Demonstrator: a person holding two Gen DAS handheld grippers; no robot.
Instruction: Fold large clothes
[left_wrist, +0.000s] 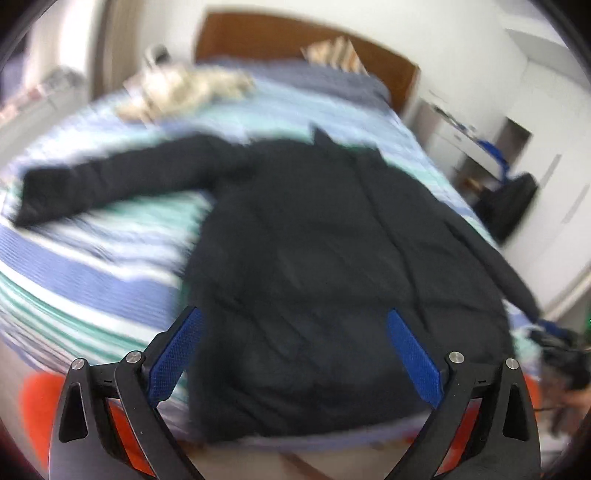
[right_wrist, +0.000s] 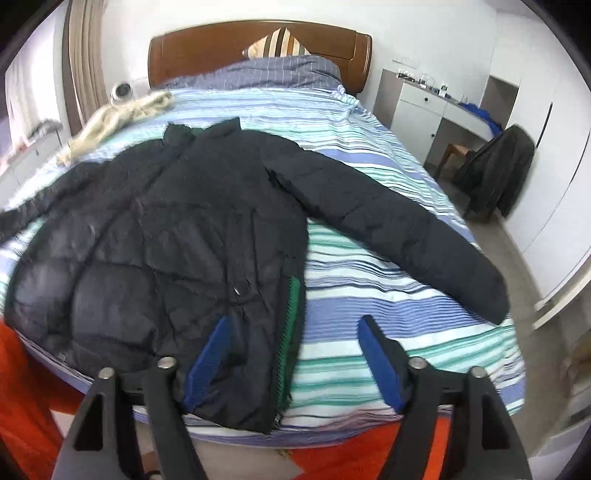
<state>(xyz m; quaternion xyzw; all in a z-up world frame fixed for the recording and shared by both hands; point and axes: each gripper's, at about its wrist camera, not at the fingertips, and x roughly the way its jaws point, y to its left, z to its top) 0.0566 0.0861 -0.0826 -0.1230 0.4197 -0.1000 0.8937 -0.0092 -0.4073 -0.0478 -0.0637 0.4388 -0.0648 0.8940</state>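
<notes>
A black puffer jacket (left_wrist: 314, 240) (right_wrist: 166, 240) lies flat, front up, on the striped bed (left_wrist: 92, 258) (right_wrist: 369, 295). Its collar points toward the headboard and both sleeves are spread out. One sleeve (left_wrist: 110, 181) reaches left in the left wrist view, and the other sleeve (right_wrist: 388, 221) reaches right in the right wrist view. A green zipper edge (right_wrist: 291, 295) shows along the jacket's right side. My left gripper (left_wrist: 293, 314) hovers open over the left part of the hem. Above the hem's right corner my right gripper (right_wrist: 293, 320) is open too, with nothing held.
A beige fur trim (right_wrist: 122, 114) (left_wrist: 192, 88) lies near the bed's far left. A wooden headboard (right_wrist: 258, 48) and a striped pillow (right_wrist: 277, 44) are behind it. A white desk (right_wrist: 424, 107) and a chair draped with a dark garment (right_wrist: 495, 173) stand at right. A red rug (right_wrist: 351, 458) covers the floor below the bed's foot.
</notes>
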